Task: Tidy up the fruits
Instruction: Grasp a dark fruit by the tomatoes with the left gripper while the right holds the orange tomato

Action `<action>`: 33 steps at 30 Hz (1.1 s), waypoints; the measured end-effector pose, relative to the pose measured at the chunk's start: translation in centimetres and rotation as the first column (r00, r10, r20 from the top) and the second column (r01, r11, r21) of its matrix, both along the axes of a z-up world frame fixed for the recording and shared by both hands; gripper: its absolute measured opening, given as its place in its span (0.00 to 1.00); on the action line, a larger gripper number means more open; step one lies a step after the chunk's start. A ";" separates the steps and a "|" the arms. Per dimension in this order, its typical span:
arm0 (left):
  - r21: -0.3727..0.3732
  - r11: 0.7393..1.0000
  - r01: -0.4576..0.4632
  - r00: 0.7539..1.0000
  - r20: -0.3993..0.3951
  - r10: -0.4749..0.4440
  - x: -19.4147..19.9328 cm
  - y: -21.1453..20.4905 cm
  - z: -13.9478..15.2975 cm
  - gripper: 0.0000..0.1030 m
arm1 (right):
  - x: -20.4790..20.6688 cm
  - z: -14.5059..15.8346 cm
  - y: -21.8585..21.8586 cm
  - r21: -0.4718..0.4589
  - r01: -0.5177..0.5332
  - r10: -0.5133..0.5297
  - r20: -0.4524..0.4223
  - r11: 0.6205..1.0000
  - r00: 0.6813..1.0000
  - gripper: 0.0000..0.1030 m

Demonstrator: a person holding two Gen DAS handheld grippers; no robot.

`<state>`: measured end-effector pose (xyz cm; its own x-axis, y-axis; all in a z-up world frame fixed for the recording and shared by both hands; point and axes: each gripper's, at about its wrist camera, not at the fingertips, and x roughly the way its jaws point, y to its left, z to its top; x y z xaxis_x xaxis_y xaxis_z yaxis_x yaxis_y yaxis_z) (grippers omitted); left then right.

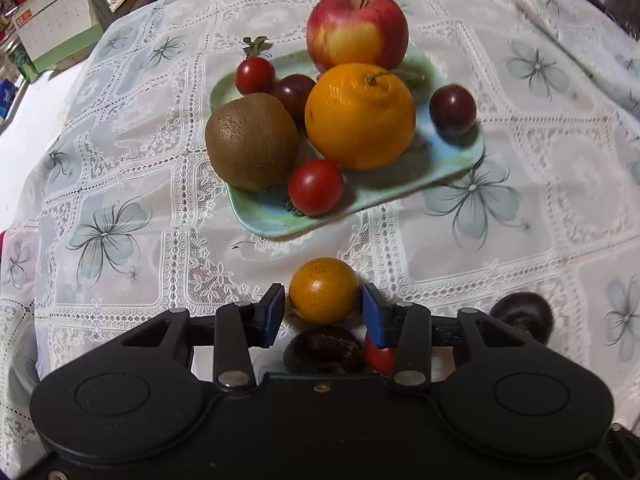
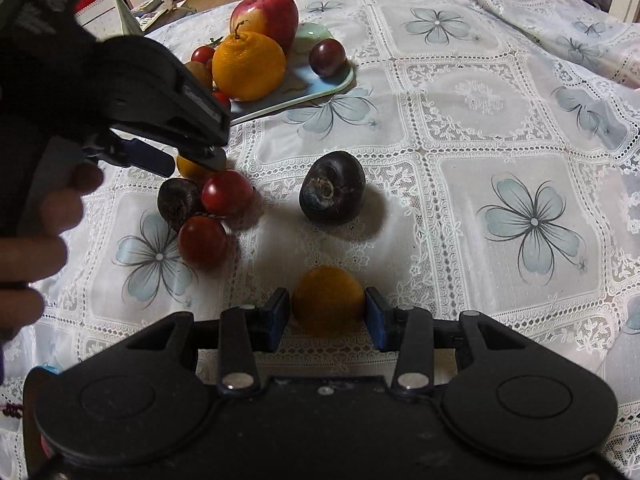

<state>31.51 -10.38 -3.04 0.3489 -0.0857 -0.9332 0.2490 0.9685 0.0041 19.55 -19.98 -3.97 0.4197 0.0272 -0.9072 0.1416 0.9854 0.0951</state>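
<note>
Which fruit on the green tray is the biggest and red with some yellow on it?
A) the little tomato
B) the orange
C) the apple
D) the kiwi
C: the apple at the far end of the green tray is red with a yellow patch and looks the largest; the kiwi is brown and the orange is orange.

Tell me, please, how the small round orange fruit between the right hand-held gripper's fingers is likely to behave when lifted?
The small round orange fruit will probably roll if nudged, being nearly spherical on the lace tablecloth. Its smooth skin may slip between the blue pads. It looks small, so likely light.
</note>
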 end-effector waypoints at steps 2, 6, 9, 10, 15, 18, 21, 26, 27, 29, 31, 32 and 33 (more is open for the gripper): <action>-0.006 1.000 0.000 1.000 0.003 0.000 0.0 0.1 -0.1 0.50 | -0.1 0.0 0.1 -0.004 -0.002 0.002 0.007 1.000 1.000 0.42; -0.029 1.000 0.004 1.000 0.003 -0.004 0.1 0.5 -0.4 0.50 | -0.4 0.0 0.1 0.003 0.018 -0.018 0.020 1.000 1.000 0.43; -0.040 0.999 0.016 1.000 0.006 -0.016 0.1 0.7 -0.4 0.50 | -0.5 -0.1 0.0 0.005 0.024 -0.024 0.032 1.000 0.999 0.43; -0.045 0.999 0.016 1.000 0.005 -0.015 0.1 0.7 -0.5 0.50 | -0.6 -0.1 0.1 0.003 0.023 -0.023 0.036 1.000 0.999 0.43; -0.081 0.997 0.004 1.000 -0.001 -0.004 0.4 1.3 -0.8 0.51 | -0.8 -0.1 0.3 -0.009 0.018 -0.017 0.051 1.000 0.999 0.44; -0.077 0.997 0.017 1.000 0.005 -0.017 0.3 1.2 -1.0 0.50 | -1.0 -0.2 0.7 -0.033 0.009 -0.007 0.062 0.999 0.998 0.44; -0.062 0.997 0.041 0.999 0.013 -0.040 0.2 1.0 -1.2 0.50 | -1.3 -0.3 1.1 -0.059 0.000 0.006 0.086 0.998 0.996 0.44; -0.084 0.995 0.046 0.999 0.016 -0.044 0.2 1.3 -1.2 0.51 | -1.4 -0.4 1.4 -0.088 -0.011 0.020 0.102 0.996 0.995 0.44; -0.084 0.995 0.047 0.999 0.022 -0.045 0.1 1.3 -1.2 0.51 | -1.4 -0.4 1.5 -0.090 -0.012 0.021 0.101 0.996 0.995 0.44; -0.080 0.995 0.052 0.998 0.033 -0.050 -0.1 1.2 -1.3 0.51 | -1.3 -0.4 1.5 -0.088 -0.013 0.022 0.098 0.996 0.995 0.44; -0.077 0.996 0.048 0.998 0.041 -0.045 -0.2 1.1 -1.3 0.51 | -1.2 -0.4 1.4 -0.082 -0.013 0.021 0.095 0.997 0.995 0.45; -0.074 0.996 0.047 0.998 0.046 -0.044 -0.3 1.1 -1.3 0.51 | -1.3 -0.3 1.4 -0.079 -0.013 0.021 0.094 0.997 0.995 0.45; -0.073 0.996 0.045 0.998 0.051 -0.041 -0.4 1.0 -1.3 0.51 | -1.3 -0.3 1.3 -0.076 -0.014 0.021 0.092 0.997 0.996 0.45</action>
<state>31.08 -9.33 -4.37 0.3889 -0.1697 -0.9055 0.2917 0.9550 -0.0537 18.25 -18.64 -4.29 0.5020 -0.0314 -0.8643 0.1186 0.9924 0.0328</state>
